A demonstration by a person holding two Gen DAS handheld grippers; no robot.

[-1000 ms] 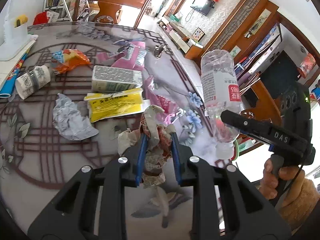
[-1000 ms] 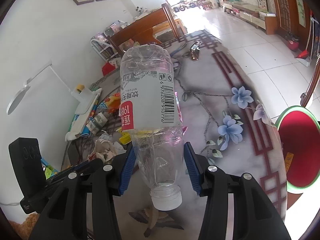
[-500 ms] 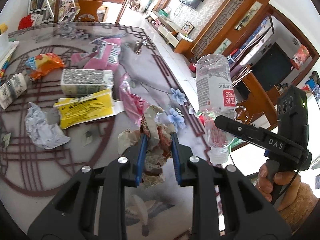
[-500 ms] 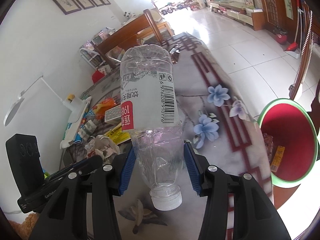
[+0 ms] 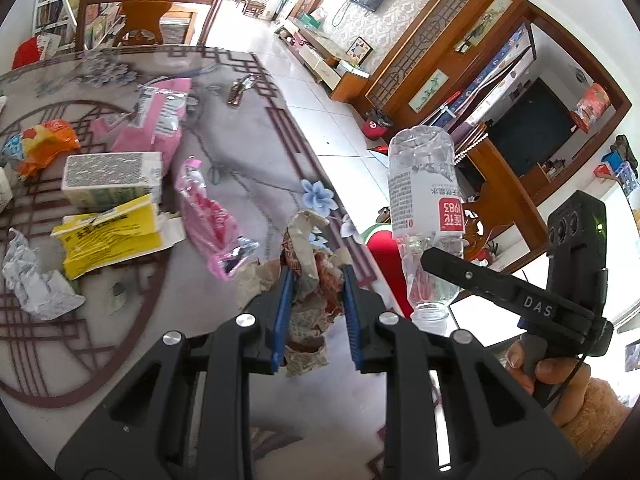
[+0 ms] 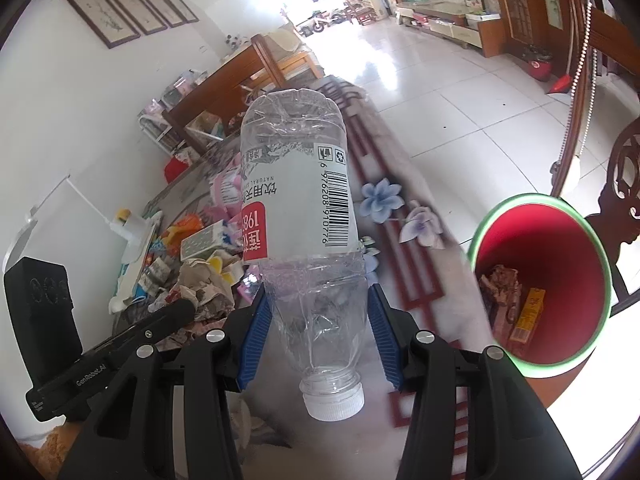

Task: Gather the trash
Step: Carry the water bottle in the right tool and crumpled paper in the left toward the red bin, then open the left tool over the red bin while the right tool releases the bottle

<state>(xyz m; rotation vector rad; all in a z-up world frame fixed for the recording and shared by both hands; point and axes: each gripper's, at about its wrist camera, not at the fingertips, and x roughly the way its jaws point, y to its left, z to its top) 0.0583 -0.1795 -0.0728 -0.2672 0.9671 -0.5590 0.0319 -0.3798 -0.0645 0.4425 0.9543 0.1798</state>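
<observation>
In the left wrist view, the left tool is clenched on a wad of crumpled paper, and over the last second it has carried that wad from above the littered middle of the worktop out to the worktop's right edge, so the red bin now shows just past the paper; the right tool travels alongside with the plastic bottle. Left behind toward the worktop's far left are a carton, a yellow packet, pink wrappers and a ball of foil. In the right wrist view, the right tool grasps the bottle upside down, cap toward the camera, and the bin has swung much nearer, its mouth open below the worktop's edge with some rubbish already inside. Both loads look nearly ready to drop, though the bottle is not yet over the mouth.
</observation>
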